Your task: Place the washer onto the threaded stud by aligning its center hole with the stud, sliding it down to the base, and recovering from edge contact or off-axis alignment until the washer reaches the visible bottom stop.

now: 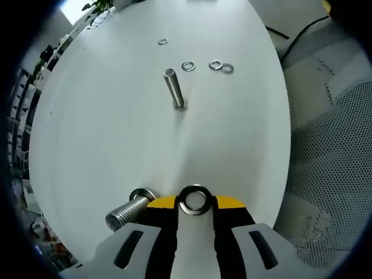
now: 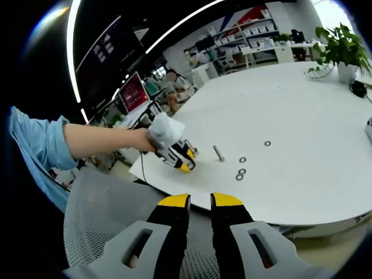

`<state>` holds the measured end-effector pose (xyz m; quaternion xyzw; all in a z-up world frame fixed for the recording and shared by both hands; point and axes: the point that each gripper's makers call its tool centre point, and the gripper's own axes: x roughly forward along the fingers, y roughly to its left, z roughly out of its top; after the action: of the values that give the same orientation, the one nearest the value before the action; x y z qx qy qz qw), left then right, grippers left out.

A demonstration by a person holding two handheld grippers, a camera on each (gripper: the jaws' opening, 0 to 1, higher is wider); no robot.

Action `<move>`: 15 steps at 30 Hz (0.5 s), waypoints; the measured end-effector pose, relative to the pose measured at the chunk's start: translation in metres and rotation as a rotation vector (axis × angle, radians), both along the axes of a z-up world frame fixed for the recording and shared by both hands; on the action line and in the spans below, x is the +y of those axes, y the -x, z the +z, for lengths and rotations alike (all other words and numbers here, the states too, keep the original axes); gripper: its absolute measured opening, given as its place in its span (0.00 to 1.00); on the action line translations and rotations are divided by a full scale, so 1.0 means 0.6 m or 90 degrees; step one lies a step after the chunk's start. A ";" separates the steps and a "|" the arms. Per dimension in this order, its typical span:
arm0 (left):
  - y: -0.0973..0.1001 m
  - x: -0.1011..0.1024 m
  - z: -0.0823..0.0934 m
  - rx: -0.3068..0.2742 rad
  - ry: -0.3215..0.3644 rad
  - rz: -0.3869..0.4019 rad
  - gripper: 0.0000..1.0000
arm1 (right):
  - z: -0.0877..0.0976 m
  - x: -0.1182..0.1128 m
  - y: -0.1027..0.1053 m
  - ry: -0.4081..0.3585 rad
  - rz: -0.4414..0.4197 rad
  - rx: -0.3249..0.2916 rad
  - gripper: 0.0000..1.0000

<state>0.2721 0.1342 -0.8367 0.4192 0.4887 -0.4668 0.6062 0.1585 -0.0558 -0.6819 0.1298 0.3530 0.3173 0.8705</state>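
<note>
Lots of bare white surface round the upright threaded stud, which stands mid-surface, well clear of every edge. Beyond it, toward the far edge: four loose washers — one alone, one nearer the stud, then a touching pair. Right edge of surface curves close by; grey mesh chair back past it.

Left claw at the near edge, yellow-tipped jaws clenched on a washer, hole facing the camera, well apart from the upright stud. Second stud just left of the claw, tilted, flange touching the surface; lower end partly cut off by claw body, can't tell if it touches the jaw.

Right gripper view: right claw off the surface, over a mesh chair, jaws nearly together w/ narrow gap, nothing between them. Left claw seen from there at near-left edge of surface, held by a gloved hand, forearm level, blue sleeve pushed up. Stud and washers tiny there, detail hard to make out. Potted plant at far right edge.
</note>
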 end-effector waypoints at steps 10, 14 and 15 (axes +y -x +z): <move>0.000 0.000 0.001 -0.035 0.020 -0.020 0.20 | 0.001 0.001 0.000 -0.002 -0.001 -0.002 0.17; -0.008 0.000 0.001 -0.052 0.028 -0.009 0.19 | 0.001 0.000 0.000 -0.002 -0.002 -0.003 0.17; -0.011 0.001 0.002 -0.062 0.027 -0.015 0.19 | 0.001 0.000 0.000 -0.002 -0.002 -0.002 0.17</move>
<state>0.2787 0.1347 -0.8353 0.4339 0.4439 -0.4633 0.6325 0.1587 -0.0555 -0.6812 0.1313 0.3507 0.3171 0.8713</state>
